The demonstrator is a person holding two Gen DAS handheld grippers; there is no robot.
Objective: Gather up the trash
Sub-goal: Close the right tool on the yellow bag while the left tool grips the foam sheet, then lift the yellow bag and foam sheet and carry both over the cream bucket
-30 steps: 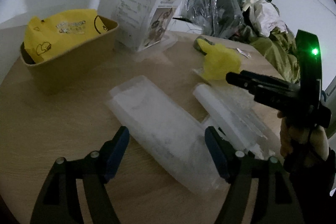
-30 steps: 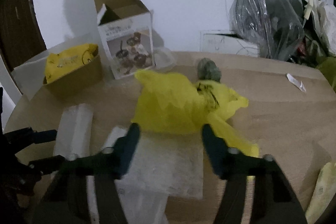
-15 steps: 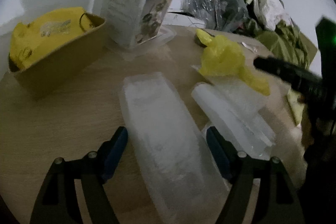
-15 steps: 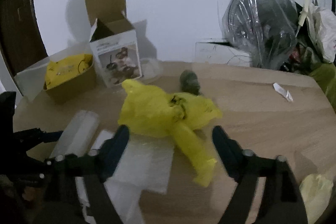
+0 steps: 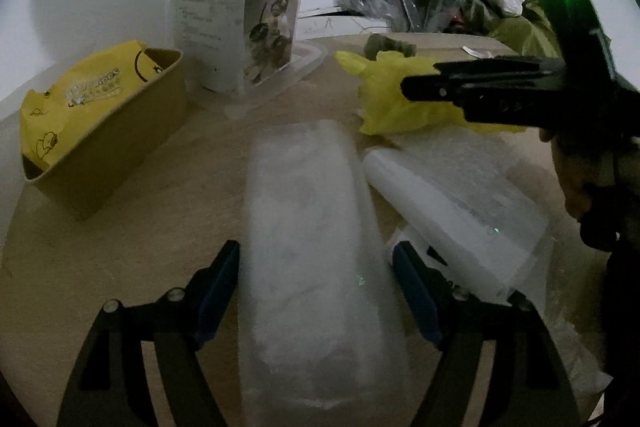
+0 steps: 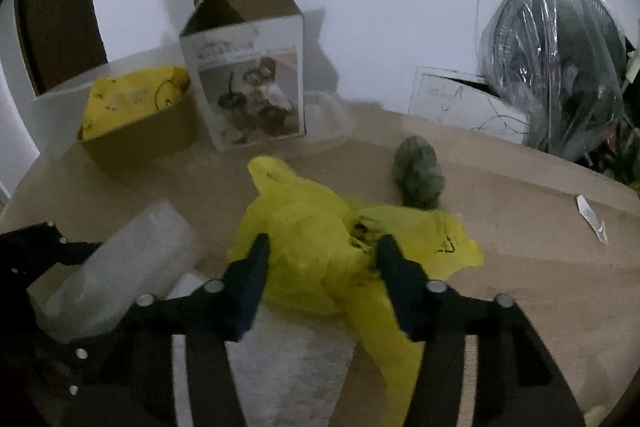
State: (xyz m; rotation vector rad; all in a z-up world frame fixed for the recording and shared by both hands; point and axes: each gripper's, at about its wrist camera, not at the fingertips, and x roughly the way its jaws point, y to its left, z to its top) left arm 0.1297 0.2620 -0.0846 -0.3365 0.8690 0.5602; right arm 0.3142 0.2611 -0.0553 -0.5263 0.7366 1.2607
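The right gripper has its jaws closing around the yellow bag, while the left gripper, closing, straddles the foam roll on the table.

A crumpled yellow bag lies mid-counter. At its 8 o'clock lies a long, maybe bubble-wrapped, clear bundle.

The room is dim. A plain white wall stands behind a light wooden table. At the right, 1 fan wrapped in clear plastic stands by the wall, and a dark brown panel rises at the left.
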